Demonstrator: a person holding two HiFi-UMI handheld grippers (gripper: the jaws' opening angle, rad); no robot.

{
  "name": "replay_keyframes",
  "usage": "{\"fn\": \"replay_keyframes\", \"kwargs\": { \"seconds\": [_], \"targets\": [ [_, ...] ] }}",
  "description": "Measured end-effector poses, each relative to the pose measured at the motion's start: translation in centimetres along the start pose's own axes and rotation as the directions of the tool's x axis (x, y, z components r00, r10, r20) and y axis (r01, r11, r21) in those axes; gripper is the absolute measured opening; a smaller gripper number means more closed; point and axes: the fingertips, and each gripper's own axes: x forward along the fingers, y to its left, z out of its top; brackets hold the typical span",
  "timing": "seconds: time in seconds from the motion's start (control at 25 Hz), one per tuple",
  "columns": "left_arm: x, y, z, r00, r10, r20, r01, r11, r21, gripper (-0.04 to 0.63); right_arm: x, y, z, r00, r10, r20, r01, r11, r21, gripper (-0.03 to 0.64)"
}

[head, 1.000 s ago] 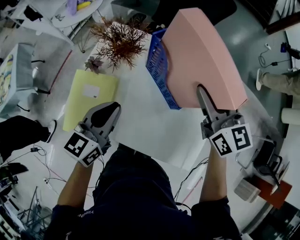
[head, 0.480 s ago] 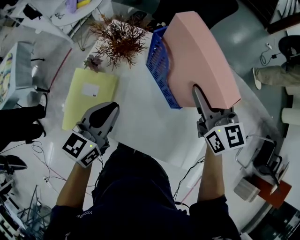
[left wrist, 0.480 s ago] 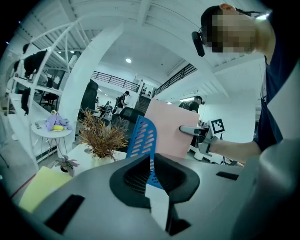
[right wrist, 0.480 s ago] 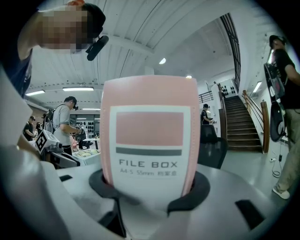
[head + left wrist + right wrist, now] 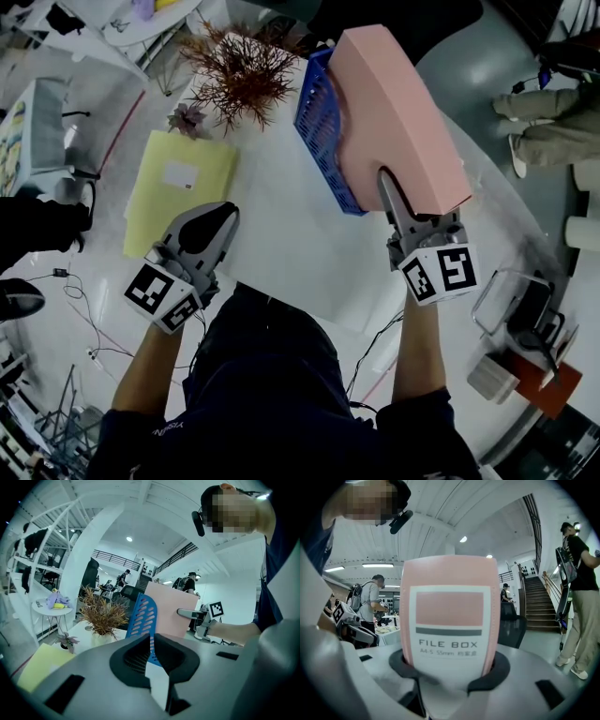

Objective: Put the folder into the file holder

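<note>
White tabletop fills the middle of the head view, set in an open hall with stairs and other people standing well off. On it stand a dried-twig plant, a small potted plant and a blue slotted file holder. A yellow folder lies flat near the table's left edge, untouched.

The right gripper is clamped on the spine end of a pink file box. In the right gripper view its pads press both sides of the labelled spine, so the jaws stand wide around that thick edge. The box is upright and tilted, right beside the holder's right side. The left gripper hovers low over the table's near edge with its pads almost together and nothing between them.

The box looks like a stiff, hollow board case: probably light, but long enough to swing about a grip at one end. Its smooth faces could slip on the pads. A hold on the spine, as now, seems sound, and the empty left gripper could steady the blue holder, which looks light enough to shift.

The box's lower edge is not visible. From above the box itself covers it, and in the left gripper view the holder's slotted wall and the gripper's own body cover the bottom of the pink box. It cannot be told whether it already sits between the holder's walls. The holder's interior is also hidden.
</note>
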Motion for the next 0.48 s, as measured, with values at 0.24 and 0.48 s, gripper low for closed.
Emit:
{"fn": "replay_keyframes", "kwargs": {
  "seconds": [0.24, 0.48],
  "targets": [
    [0.1, -0.1, -0.2, 1.000, 0.002, -0.006, -0.002, 1.000, -0.001, 0.051, 0.6, 0.0, -1.6, 1.000, -0.002, -0.016, 0.002, 1.000, 0.000, 0.262],
    [0.1, 0.0, -0.5, 1.000, 0.008, -0.011, -0.008, 1.000, -0.008, 0.051, 0.9, 0.0, -2.7, 1.000, 0.000, -0.028, -0.001, 1.000, -0.008, 0.262]
  ]
}}
